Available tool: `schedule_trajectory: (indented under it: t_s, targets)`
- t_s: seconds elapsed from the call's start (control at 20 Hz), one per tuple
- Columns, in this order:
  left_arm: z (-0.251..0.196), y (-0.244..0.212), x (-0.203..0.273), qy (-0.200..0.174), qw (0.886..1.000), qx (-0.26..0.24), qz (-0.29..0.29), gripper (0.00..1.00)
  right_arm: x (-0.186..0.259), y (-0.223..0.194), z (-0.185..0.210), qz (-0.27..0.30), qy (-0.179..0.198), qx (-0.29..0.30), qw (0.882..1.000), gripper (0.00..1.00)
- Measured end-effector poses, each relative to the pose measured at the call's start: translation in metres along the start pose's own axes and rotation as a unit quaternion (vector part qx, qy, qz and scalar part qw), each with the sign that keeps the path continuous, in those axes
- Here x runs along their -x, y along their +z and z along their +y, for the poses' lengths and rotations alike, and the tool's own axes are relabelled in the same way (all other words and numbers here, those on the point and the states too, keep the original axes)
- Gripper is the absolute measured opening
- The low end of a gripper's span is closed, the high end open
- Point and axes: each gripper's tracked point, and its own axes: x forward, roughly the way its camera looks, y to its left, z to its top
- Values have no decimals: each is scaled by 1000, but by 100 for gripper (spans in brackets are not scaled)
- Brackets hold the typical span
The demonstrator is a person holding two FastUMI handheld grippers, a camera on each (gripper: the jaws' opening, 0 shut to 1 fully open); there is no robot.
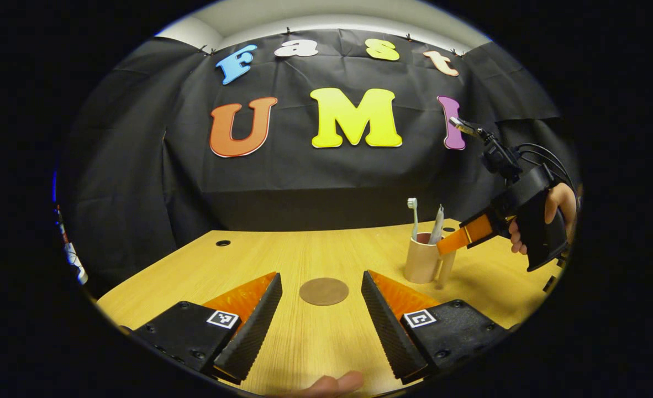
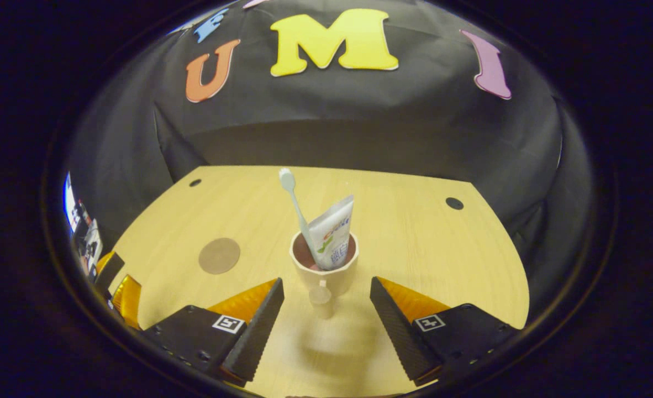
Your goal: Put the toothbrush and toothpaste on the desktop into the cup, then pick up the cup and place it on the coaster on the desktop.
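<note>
in the right gripper view the cup (image 2: 324,269) stands upright on the tabletop (image 2: 415,243), straight ahead of the right tongs (image 2: 326,315) and just beyond their tips. those tongs are spread wide and released, nothing between them; the cup's small handle (image 2: 321,298) points back toward the gap between the two fingers. the toothbrush (image 2: 296,207) leans in the cup with its head up and tilted left, and the toothpaste (image 2: 333,232) stands beside it in the same cup, its flat end up. the coaster (image 2: 219,255) lies flat on the tabletop to the left of the cup, apart from it. in the left gripper view the left tongs (image 1: 321,315) are also spread wide and released, holding nothing, low over the tabletop (image 1: 249,260), with the coaster (image 1: 324,291) lying just ahead between their tips. farther right in that view the cup (image 1: 423,260) stands with the toothbrush (image 1: 414,218) and toothpaste (image 1: 437,224) sticking out of it. the right tongs (image 1: 452,241) reach in from the right with an orange finger just beside the cup's rim, held by a hand (image 1: 553,213). a fingertip (image 1: 332,383) shows at the bottom edge.
</note>
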Motion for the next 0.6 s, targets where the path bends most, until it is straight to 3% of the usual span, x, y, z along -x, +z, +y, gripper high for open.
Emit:
schedule_trajectory:
  t_s: [0.15,0.35,0.45,0.6]
  targets:
    - [9,-1,6,5,1000,8,-4,93,-25,-8,12,58,6,-6,998,93]
    - [9,2,12,1,1000,10,-18,92,-45,-22,4,113,-37,-1,993,75]
    - [11,1,14,0,1000,7,-17,93,-43,-26,5,129,-33,-20,991,63]
    - [14,-2,14,-3,1000,10,-17,93,-40,-31,1,131,-32,-26,991,25]
